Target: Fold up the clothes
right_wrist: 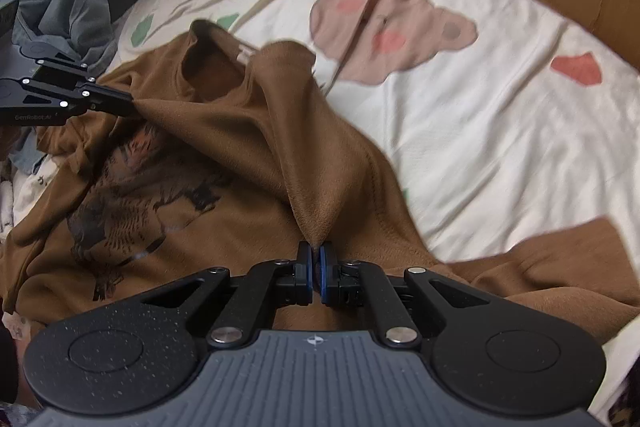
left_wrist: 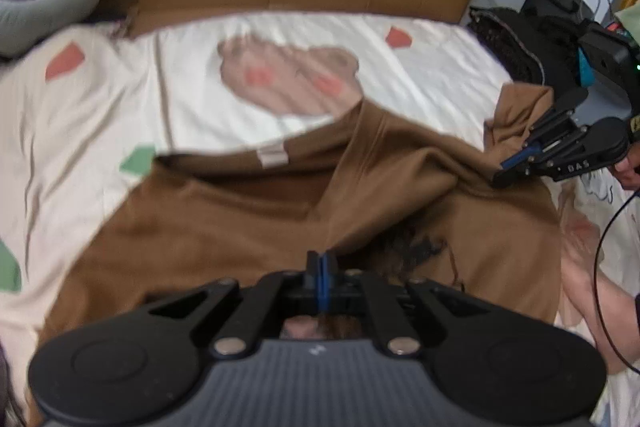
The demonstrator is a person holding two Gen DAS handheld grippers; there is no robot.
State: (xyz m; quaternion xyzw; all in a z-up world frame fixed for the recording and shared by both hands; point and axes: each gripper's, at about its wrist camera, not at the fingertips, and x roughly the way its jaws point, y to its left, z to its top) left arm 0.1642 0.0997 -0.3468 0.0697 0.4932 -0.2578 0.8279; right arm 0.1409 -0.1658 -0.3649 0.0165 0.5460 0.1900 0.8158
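Jaws pressed together, the left gripper (left_wrist: 322, 263) is pinching a fold of the brown shirt (left_wrist: 240, 219), which is lying crumpled on the printed bedsheet (left_wrist: 100, 115). In the right wrist view, the right gripper (right_wrist: 316, 259) is likewise clamping a raised peak of the shirt, beside its dark print (right_wrist: 132, 195).

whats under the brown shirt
The brown shirt lies on a cream bedsheet printed with a bear and coloured shapes. Whatever sits beneath the shirt's middle is covered and cannot be seen.
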